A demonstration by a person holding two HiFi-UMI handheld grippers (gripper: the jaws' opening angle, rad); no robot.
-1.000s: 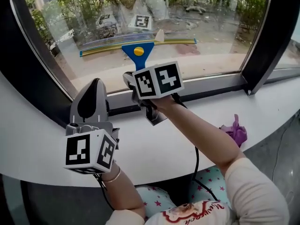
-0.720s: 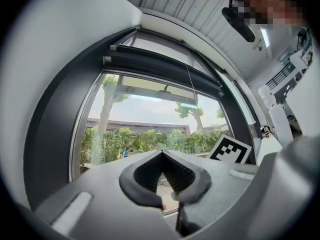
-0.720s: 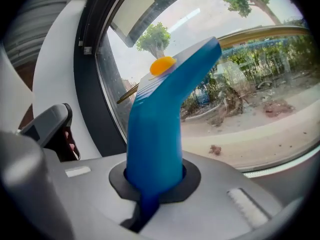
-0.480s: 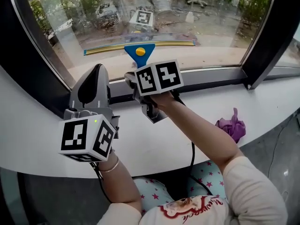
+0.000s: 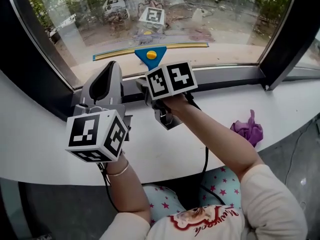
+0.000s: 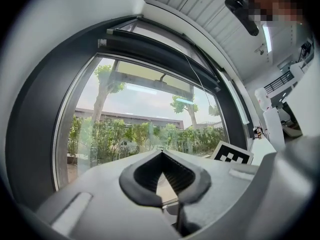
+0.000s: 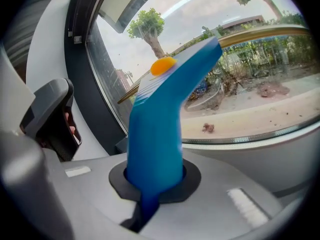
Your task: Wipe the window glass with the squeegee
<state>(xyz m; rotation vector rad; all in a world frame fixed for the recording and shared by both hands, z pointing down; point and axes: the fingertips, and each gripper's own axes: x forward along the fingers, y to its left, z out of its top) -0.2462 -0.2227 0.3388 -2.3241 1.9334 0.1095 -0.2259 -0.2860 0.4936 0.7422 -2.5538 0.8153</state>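
While the squeegee (image 5: 145,53) is pinched by its blue handle in the fingers of the right gripper (image 7: 155,183), its blade is laid across the lower glass (image 5: 220,19).
The left gripper (image 6: 161,178) is held below the glass, fingers pressed together on nothing.

I'm wearing a cream top (image 5: 280,204) with red print and a thin bracelet (image 5: 119,172). My left gripper (image 5: 113,66) and right gripper (image 7: 155,176) are showing grey shells, black-white marker cubes (image 5: 97,135) and a black cable (image 5: 205,159).

glossy plastic squeegee (image 7: 155,134), crumpled purple cloth (image 5: 247,129)
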